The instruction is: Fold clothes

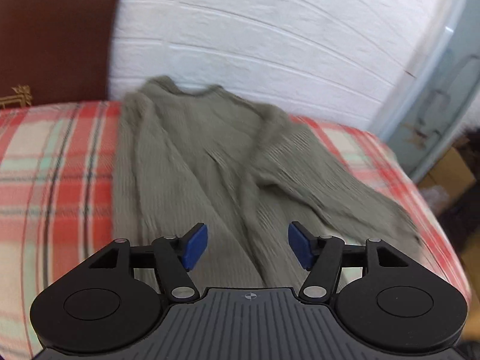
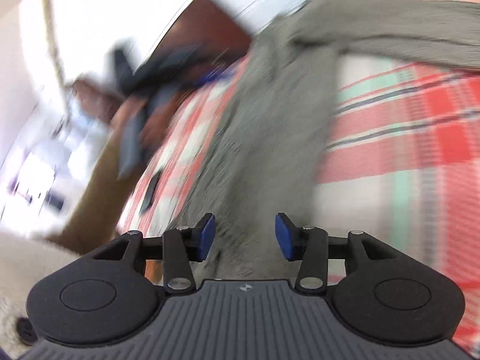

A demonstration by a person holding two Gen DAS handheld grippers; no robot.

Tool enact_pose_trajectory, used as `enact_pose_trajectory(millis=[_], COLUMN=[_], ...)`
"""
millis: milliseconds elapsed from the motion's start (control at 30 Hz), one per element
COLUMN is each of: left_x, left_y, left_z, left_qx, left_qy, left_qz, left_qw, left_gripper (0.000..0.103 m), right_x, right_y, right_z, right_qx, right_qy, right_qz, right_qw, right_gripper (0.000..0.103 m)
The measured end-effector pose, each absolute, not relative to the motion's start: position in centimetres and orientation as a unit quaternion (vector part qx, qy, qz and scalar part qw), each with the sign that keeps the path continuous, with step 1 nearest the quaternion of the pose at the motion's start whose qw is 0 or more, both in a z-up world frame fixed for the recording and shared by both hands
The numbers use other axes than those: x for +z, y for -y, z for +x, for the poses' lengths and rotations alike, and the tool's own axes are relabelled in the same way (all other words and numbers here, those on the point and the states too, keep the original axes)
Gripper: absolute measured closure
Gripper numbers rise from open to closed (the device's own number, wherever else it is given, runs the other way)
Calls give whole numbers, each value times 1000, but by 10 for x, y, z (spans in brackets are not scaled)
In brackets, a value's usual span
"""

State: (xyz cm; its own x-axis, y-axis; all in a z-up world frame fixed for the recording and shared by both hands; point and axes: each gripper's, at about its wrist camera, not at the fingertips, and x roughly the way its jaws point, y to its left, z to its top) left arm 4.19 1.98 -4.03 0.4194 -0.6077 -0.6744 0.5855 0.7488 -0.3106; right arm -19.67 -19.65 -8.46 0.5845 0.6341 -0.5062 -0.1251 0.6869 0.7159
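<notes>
Both pairs of jaws stand apart with nothing pinched: the left gripper [image 1: 247, 247] hovers over the lower body of the sweater [image 1: 192, 162], its blue pads [image 1: 196, 246] clear of the knit, and the right gripper [image 2: 245, 237] hangs released above the same sweater [image 2: 264, 126] from its own side. The garment, a grey-green ribbed knit, lies spread on the bed [image 1: 54, 162] over a red, white and mint plaid cover, neckline towards the white wall [image 1: 255, 36], one sleeve [image 2: 390, 33] flung out sideways. I'd judge it light, floppy and stretchy, so it should sag and drag rather than keep a shape; the ribbing ought to give the pads good purchase. A pinch at the hem corners, or at a shoulder and cuff, looks the best hold. A dark brown headboard [image 1: 57, 30] carries a gold emblem, too blurred to read; no label or writing shows on the sweater.
</notes>
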Motion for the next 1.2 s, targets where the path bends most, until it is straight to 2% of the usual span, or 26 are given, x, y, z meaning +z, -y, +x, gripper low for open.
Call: enact_pose_trajectory(millis=[233,433,467,500,533,567,633,800,900,967,1000,1033,1067,1100,1200], left_x=[-67,-91,-93,-93,-92,-92,-90,-99,-109,-101,-96,-88,-79,-70,-45], left_y=[-15,-5,-5,-8,-11,-13,-25,-34,-32,-37,-39,-41,-42,-44,-38], left_z=[-73,-83,-84,-86,-87,-89,-89,-93,-94,-93,-92,-90,-89,-87,-72], left_qx=[-433,-428,-427,-421,-415,-409,-414,-408,-405,-413,-416,-417,-411,-405,-386], left_qy=[-423,-452,-454,-456,-457,-458,-472,-488,-495,-489,-483,-470,-450,-429,-371], left_qz=[69,57,53,50,47,44,8,0,7,0,-4,-1,8,16,41], left_qw=[793,780,780,783,785,788,779,772,769,768,770,778,793,807,844], left_gripper=[27,29,34,53,65,78,85,85,78,64,55,51,45,42,41], right_x=[-105,-116,-116,-116,-115,-114,-107,-102,-117,-116,-113,-108,-102,-96,-81], right_y=[214,209,205,203,202,202,209,206,206,213,216,220,223,226,233], right_z=[-208,-211,-210,-210,-210,-211,-219,-222,-220,-224,-224,-225,-226,-226,-220], right_qx=[208,228,231,232,225,219,225,227,213,216,214,209,203,197,183], right_qy=[-399,-400,-402,-404,-410,-413,-403,-421,-450,-445,-440,-433,-424,-415,-387], right_qz=[383,391,387,384,381,379,389,358,356,373,374,371,362,354,335], right_qw=[807,797,797,797,798,798,798,802,791,785,788,795,805,815,839], right_gripper=[52,54,58,79,100,101,101,101,98,93,85,73,67,58,57])
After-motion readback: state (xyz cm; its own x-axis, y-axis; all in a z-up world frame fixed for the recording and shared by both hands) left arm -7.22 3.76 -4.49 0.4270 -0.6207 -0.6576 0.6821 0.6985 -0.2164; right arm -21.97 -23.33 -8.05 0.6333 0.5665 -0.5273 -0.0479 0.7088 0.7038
